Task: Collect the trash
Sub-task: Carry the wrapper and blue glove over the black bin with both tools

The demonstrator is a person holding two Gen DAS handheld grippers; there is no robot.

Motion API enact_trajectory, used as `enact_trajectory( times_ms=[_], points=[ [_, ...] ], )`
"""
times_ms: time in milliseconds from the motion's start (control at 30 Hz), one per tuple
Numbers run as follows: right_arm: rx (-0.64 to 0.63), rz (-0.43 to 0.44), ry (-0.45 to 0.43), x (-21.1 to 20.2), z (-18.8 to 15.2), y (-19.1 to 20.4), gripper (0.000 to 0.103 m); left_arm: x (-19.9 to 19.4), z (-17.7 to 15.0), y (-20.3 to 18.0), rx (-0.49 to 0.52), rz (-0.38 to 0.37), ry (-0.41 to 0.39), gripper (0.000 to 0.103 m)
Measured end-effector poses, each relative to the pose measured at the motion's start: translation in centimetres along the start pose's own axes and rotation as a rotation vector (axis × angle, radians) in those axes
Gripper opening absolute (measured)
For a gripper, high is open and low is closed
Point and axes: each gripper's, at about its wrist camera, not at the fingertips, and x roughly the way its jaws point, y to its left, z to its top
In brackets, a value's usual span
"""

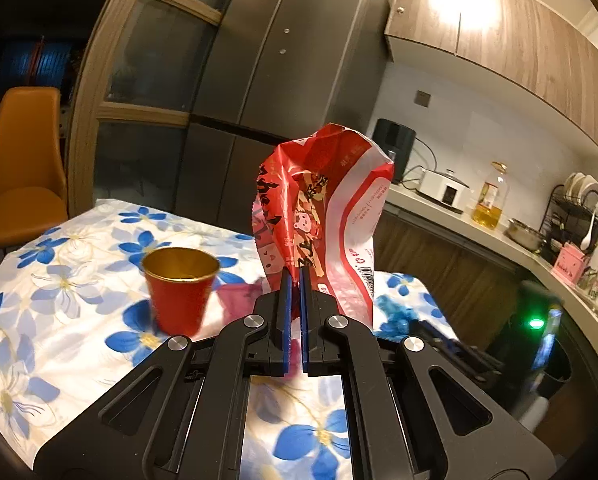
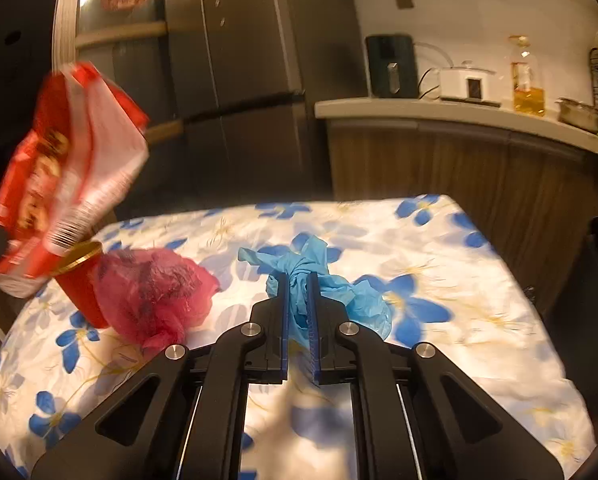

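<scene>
Red snack bag [image 1: 323, 216]: held upright above the table, its lower edge pinched between the closed jaws of the left gripper [image 1: 295, 276]. In the right wrist view it hangs at the far left, blurred, over the cup.

Blue crumpled plastic [image 2: 319, 280]: lying on the table near its middle, bunched between the nearly closed jaws of the right gripper [image 2: 299, 280], whose pads press on it from both sides.

Red crumpled plastic [image 2: 155, 292]: on the table, left of the blue piece, touching the cup.

Red cup [image 1: 179, 292]: upright, gold inside, open end up, on the left part of the table.

Table [image 2: 479, 320]: covered with a white cloth printed with blue flowers; the cloth is wrinkled.

Room: a dark grey fridge [image 1: 267, 60] beyond the table; an orange chair [image 1: 23, 168] at the far left; a pale counter [image 2: 439, 114] at the right with wood-grain cupboards below and above. On the counter stand a black appliance [image 2: 391, 66], a white cooker [image 2: 469, 80], a bottle of oil [image 2: 527, 80] and a dish rack [image 1: 579, 208]. A dark bin [image 2: 595, 320] stands just beside the table's right edge.

Both grippers point slightly downward toward the table.
</scene>
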Motion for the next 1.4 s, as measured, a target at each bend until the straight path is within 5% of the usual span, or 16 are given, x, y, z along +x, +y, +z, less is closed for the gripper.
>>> enact_trajectory(
  times_ms=[667, 1400],
  points=[
    [0.092, -0.163, -0.200, -14.2, 0.8, -9.8, 0.008, 0.0, -2.5, -11.6, 0.108, -0.191, 0.059, 0.002],
    [0.226, -0.422, -0.328, -21.1, 1.3, -22.0, 0.008, 1.7, -4.6, -29.0, 0.245, -0.481, 0.064, 0.002]
  ],
)
